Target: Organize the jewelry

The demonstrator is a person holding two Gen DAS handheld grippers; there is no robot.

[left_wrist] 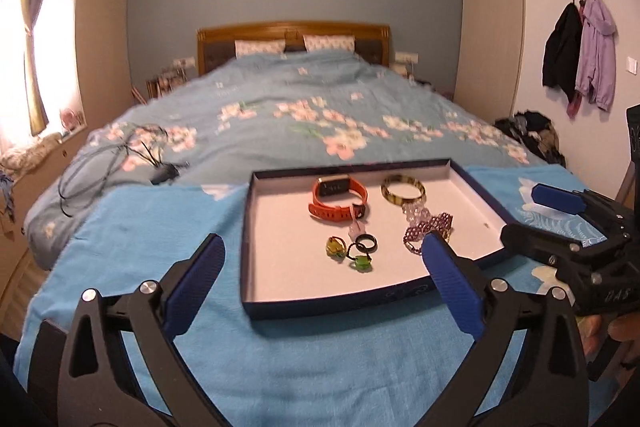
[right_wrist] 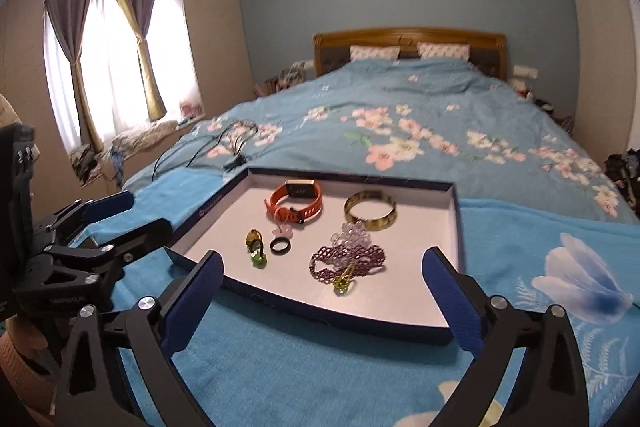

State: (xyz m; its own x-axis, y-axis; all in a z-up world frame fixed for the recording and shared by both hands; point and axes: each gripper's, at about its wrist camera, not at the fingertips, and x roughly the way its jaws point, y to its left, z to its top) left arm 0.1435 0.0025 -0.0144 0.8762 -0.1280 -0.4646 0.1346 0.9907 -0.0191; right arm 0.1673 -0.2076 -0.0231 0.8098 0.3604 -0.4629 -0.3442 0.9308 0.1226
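A shallow dark-blue tray [left_wrist: 256, 227] [right_wrist: 454, 227] with a white floor lies on a blue cloth on the bed. In it lie an orange watch [left_wrist: 338, 201] [right_wrist: 294, 203], a yellow-brown bangle [left_wrist: 402, 190] [right_wrist: 370, 213], clear beads [left_wrist: 416, 213] [right_wrist: 354, 233], a purple bead bracelet [left_wrist: 428, 229] [right_wrist: 348, 261], a black ring [left_wrist: 367, 243] [right_wrist: 280, 245] and green-yellow rings [left_wrist: 336, 249] [right_wrist: 256, 247]. My left gripper [left_wrist: 324, 279] is open and empty before the tray's near edge. My right gripper [right_wrist: 324, 291] is open and empty over that edge.
Black cables and a charger [left_wrist: 160, 173] [right_wrist: 236, 159] lie on the floral duvet behind the tray on the left. The blue cloth [left_wrist: 160, 219] covers the bed's foot. Coats [left_wrist: 580, 51] hang on the right wall; a curtained window [right_wrist: 112, 59] is on the left.
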